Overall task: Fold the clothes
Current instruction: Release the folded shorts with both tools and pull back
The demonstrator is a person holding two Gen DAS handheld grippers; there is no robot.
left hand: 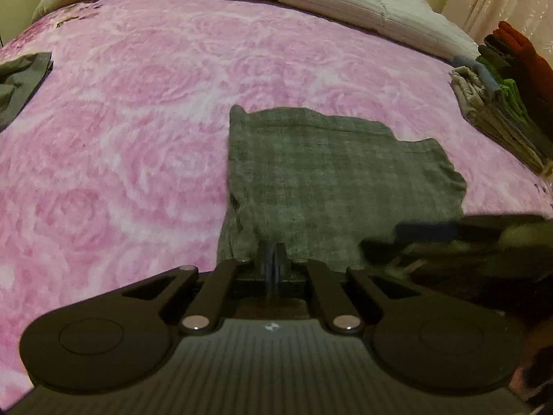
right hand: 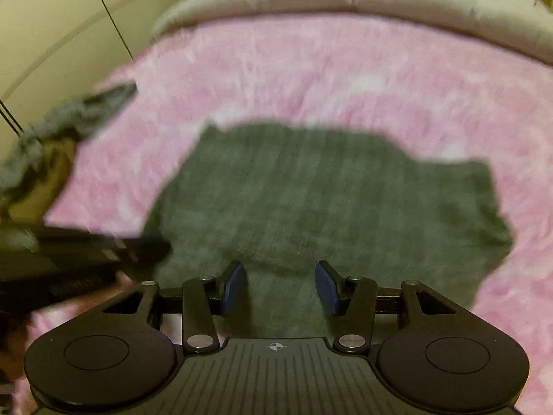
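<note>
- Left wrist view: the left gripper (left hand: 275, 259) has its jaws pinched together on the near edge of the grey garment (left hand: 331, 173), which lies on the pink blanket (left hand: 138, 121). A stack of folded clothes (left hand: 501, 103) sits far right.
- Right wrist view: the right gripper (right hand: 280, 285) hangs over the garment's near part, jaws apart, gripping nothing. A crumpled grey cloth (right hand: 69, 117) lies far left.

No readable text, label or number shows anywhere.
</note>
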